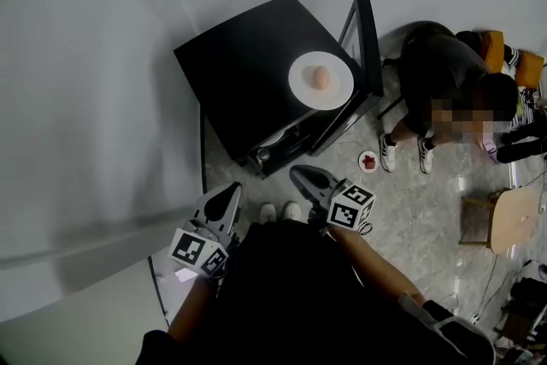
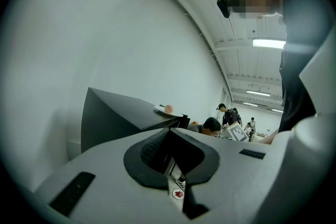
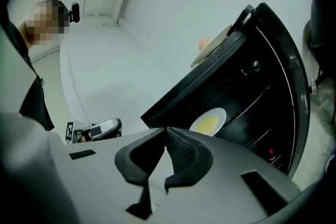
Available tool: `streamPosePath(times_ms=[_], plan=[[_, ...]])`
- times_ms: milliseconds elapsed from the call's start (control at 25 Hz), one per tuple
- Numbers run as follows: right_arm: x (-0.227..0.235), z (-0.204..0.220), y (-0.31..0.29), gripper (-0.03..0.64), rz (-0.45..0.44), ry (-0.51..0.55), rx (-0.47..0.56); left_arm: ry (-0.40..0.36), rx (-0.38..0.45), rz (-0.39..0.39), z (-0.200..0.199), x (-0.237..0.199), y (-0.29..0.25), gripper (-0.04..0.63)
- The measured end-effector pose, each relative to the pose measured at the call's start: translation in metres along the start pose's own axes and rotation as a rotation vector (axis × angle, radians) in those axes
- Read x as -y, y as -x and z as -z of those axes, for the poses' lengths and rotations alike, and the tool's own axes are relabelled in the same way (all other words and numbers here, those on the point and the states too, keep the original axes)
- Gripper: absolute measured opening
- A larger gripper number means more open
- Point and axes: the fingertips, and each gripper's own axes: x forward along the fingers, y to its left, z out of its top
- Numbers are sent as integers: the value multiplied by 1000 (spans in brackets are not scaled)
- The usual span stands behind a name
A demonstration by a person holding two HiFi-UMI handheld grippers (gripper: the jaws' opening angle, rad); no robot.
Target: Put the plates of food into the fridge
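A small black fridge (image 1: 248,73) stands against the wall with its door (image 1: 366,43) swung open. On its top rests a white plate (image 1: 301,90) bearing a round peach-coloured piece of food (image 1: 321,78). Inside, the right gripper view shows a white plate (image 3: 220,113) of yellow food on a shelf. A small plate of red food (image 1: 368,161) lies on the floor by the door. My left gripper (image 1: 226,194) and right gripper (image 1: 303,177) hover in front of the fridge. Both are shut and hold nothing.
A person (image 1: 436,73) crouches to the right of the open door, shoes near the floor plate. A wooden stool (image 1: 513,218) stands at the far right. The grey wall runs along the left. My own feet (image 1: 280,209) are just short of the fridge.
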Motion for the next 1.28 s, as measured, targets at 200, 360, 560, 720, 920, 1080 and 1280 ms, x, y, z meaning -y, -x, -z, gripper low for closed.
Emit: streamPosePath(times_ms=[200,360,560,720,920,1080,1280], plan=[[-9,-8,12,32,1,40,21,-13,-18,15,2,5,-4,23],[-19,-14,19,32,-18,78,32,-20,-22,21,2,6,-9,23],[-36,-22,26,33,-55,109,55,-20,-29,43,4,9,-12,23],[-46,-28,29,33,-59,108,81,-50,-18,64,-1,15,-11,23],[-42,-29,34,34,-38,119,76,-29,-4,70,-6,18,-12,23],[-37,-34,37,34,-27,121,88,-45,-4,71,-5,15,-11,23],[-29,-52,41,34,-10,104,112,-33,-4,53,-6,9,-10,24]])
